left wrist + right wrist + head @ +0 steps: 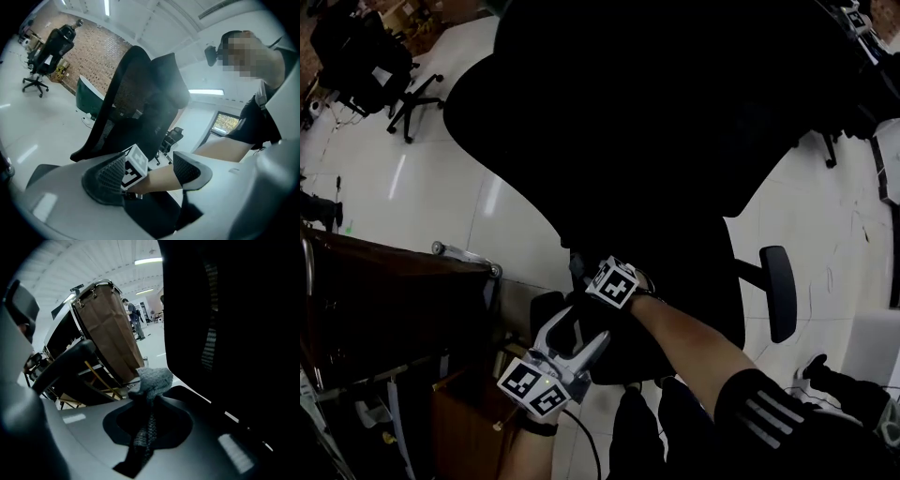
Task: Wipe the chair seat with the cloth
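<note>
Near the left edge of the chair seat (pixel 684 281), the right gripper (pixel 605 279) is held low. Its jaws are pressed together on the grey cloth (pixel 152 379), and a tuft is seen protruding past the tips, presumably so that fabric rather than plastic meets the upholstery. The left gripper (pixel 575 336) is held just nearer, beside the dark desk (pixel 384 300), with its jaws spread and nothing gripped; it is judged to be parked clear of the wiping path.

The cloth cannot be made out in the head view, where the seat and chair back (pixel 656 112) merge into one black mass. It is shown only by the right gripper view, just left of the chair's dark surface, though contact cannot be confirmed. Only in the left gripper view are the right gripper's marker cube (pixel 135 166) and the forearm (pixel 159 176) shown framed between the open jaws, with the mesh back rising beyond.
</note>
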Available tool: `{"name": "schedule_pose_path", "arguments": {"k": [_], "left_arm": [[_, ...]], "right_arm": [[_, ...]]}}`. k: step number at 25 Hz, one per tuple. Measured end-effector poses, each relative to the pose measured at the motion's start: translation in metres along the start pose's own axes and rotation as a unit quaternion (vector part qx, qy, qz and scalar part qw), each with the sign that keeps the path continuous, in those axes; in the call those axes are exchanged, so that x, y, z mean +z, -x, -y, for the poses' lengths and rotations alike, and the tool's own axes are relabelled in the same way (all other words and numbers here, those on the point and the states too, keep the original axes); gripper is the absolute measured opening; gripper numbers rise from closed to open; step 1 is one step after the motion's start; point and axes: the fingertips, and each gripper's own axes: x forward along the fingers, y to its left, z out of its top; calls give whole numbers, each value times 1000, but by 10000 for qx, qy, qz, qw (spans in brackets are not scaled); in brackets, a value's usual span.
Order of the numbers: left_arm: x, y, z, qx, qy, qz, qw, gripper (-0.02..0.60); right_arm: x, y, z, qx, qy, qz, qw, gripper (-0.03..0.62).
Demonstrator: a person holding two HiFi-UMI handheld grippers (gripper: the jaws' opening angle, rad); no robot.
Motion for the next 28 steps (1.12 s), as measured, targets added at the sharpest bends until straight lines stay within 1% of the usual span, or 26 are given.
{"name": "schedule_pose_path", "arguments": {"k": [4, 6, 8, 12, 14, 17, 20, 22, 25, 28], "left_arm": [[-10, 3, 2, -35, -80, -38, 10000, 344], [-15, 4, 0, -44, -59, -70, 9999, 344], [-20, 3, -4, -18, -25, -73, 10000, 344], [-22, -6, -5, -29, -31, -87, 10000, 344], [-25, -13, -1, -76, 6, -121, 9999, 344], [-30, -25, 9, -176, 34, -173, 9997, 344], [-30, -40, 18, -298, 52, -154, 9994, 344], [-32, -49, 25, -364, 62, -145, 9992, 344], [-36, -58, 35, -449, 32, -197, 9988, 344], [-38, -63, 42, -531, -17, -240, 9983, 344]], "right_arm": [[-7, -35, 8, -100, 361, -179, 9991, 29], [-13, -48, 8, -114, 629, -332, 9974, 31], [-20, -55, 7, -127, 838, -371, 9957, 29], [-26, -46, 18, -162, 718, -207, 9971, 29], [-43, -34, 33, -335, 672, -325, 9967, 29], [-81, -10, 60, -580, 556, -582, 9951, 29], [-126, 25, 96, -895, 621, -988, 9891, 29], [-156, 54, 121, -1128, 569, -1248, 9841, 29], [-193, 101, 156, -1514, 290, -1412, 9779, 29], [-219, 142, 182, -1972, -58, -1496, 9689, 29]]}}
